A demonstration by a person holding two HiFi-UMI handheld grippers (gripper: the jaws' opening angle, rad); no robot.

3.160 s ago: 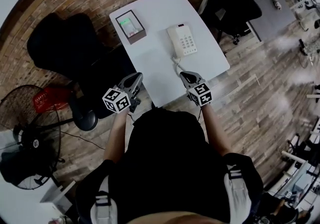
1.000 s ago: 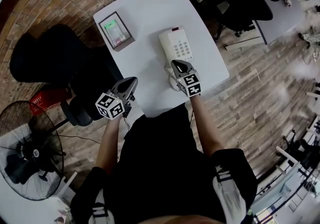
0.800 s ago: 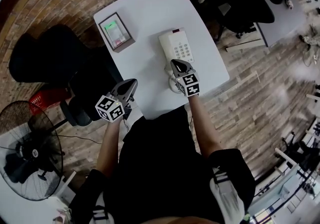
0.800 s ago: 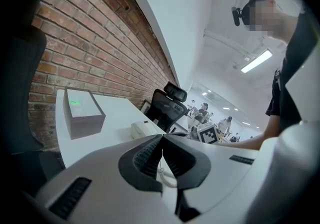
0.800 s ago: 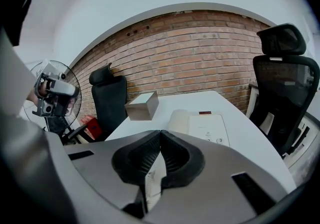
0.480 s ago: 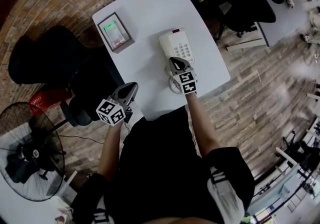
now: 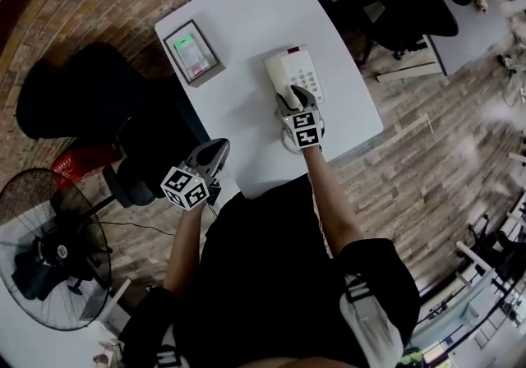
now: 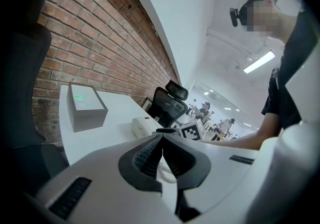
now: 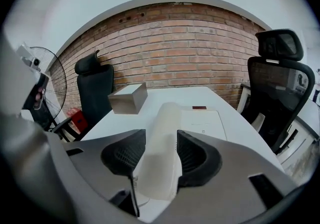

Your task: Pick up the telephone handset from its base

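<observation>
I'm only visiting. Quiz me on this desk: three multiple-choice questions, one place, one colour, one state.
1. In the head view, the grey box stands: A) left of the telephone B) on the telephone C) on the floor
2. The patch on the box's top is: A) red B) green C) blue
3. The fingers of the left gripper are: A) wide apart B) gripping the box C) shut together
Answers: A, both stand apart on the table; B, the top shows green; C, its own view shows them touching.
</observation>
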